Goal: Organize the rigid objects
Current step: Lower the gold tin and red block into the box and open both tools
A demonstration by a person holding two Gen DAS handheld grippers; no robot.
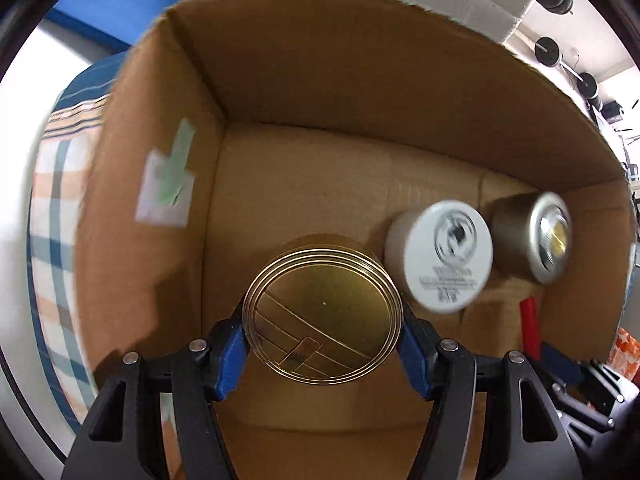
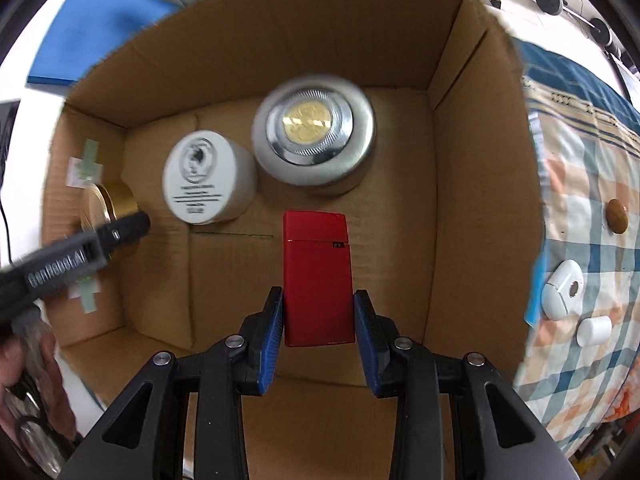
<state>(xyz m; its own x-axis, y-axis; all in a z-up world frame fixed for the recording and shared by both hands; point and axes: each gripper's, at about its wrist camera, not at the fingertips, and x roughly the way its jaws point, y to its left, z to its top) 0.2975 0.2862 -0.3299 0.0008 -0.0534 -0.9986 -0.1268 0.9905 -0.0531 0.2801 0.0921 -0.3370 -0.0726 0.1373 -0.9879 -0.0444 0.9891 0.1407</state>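
Both grippers hang inside an open cardboard box (image 1: 304, 68), pointing down. My left gripper (image 1: 322, 334) is shut on a round gold tin (image 1: 322, 314), its blue pads pressing both sides of the tin. In the right wrist view the same gold tin (image 2: 102, 210) sits at the box's left side. My right gripper (image 2: 319, 318) is shut on a flat red case (image 2: 318, 276), held upright between the blue pads. On the box floor stand a white round jar (image 2: 204, 176) and a silver round tin with a gold centre (image 2: 314, 130).
The cardboard box (image 2: 472, 200) rests on a checked cloth (image 2: 588, 216). On the cloth to the right lie a brown oval piece (image 2: 616, 216), a white holder (image 2: 562, 290) and a small white cylinder (image 2: 594, 330). A blue mat (image 2: 92, 28) lies behind.
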